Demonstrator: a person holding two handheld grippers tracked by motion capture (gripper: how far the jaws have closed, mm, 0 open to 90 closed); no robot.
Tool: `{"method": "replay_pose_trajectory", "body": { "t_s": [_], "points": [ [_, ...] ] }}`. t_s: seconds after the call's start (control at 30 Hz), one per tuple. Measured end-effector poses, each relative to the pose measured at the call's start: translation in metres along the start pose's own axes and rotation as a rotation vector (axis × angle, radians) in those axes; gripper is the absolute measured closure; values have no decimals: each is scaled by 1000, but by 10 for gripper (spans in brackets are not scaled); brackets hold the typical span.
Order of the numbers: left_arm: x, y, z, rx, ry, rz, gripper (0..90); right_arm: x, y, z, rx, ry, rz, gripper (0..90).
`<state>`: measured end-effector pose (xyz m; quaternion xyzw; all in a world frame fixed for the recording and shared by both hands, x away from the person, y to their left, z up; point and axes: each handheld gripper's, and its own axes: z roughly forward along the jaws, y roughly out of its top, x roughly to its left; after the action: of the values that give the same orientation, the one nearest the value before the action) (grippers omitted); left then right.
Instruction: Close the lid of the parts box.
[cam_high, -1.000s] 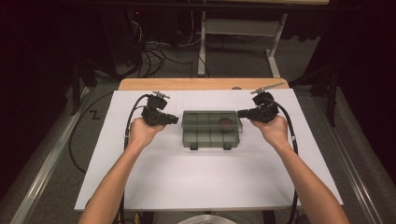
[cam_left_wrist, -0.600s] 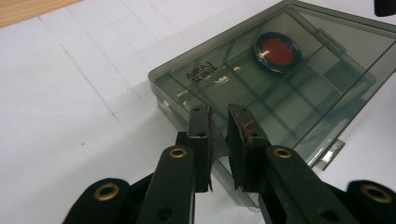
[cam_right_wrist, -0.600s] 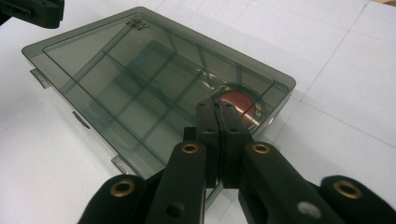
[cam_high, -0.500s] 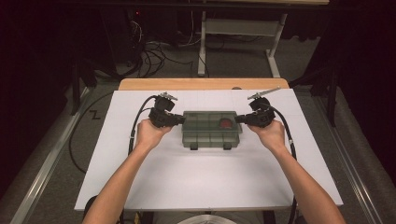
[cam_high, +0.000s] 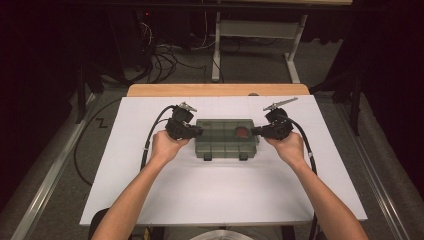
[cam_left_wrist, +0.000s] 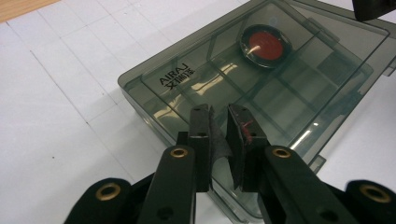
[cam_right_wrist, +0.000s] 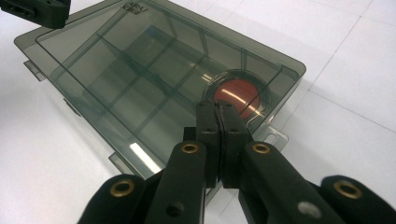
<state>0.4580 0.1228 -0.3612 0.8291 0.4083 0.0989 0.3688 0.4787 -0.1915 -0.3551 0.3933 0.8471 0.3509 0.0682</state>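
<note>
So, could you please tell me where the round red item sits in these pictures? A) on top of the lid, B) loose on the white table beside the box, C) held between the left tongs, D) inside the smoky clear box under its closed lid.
D: the round red item shows through the closed lid, inside a compartment of the smoky clear box, nearer the right tongs.

1. A smoky grey translucent plastic compartment box (cam_right_wrist: 140, 79), lid closed, lies on a white gridded table surface (cam_right_wrist: 350, 98).
2. A round red disc in a black ring (cam_right_wrist: 233, 93) sits inside one compartment.
3. The right gripper (cam_right_wrist: 218, 116) has its black jaws pressed together over the box edge.
4. Another black gripper's tip (cam_right_wrist: 39, 10) shows at the far corner.
</note>
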Motion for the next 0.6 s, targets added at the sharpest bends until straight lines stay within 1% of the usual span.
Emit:
{"method": "replay_pose_trajectory", "body": {
  "t_s": [0.13,0.27,0.6],
  "points": [
    [-1,-3,3,8,-2,3,812,0,-2,1,5,-6,-5,900],
    [-1,-5,4,1,-4,1,821,-2,-5,3,8,-4,-7,900],
    [-6,-9,11,18,8,21,823,-2,-12,10,14,-2,-1,900]
  ]
}}
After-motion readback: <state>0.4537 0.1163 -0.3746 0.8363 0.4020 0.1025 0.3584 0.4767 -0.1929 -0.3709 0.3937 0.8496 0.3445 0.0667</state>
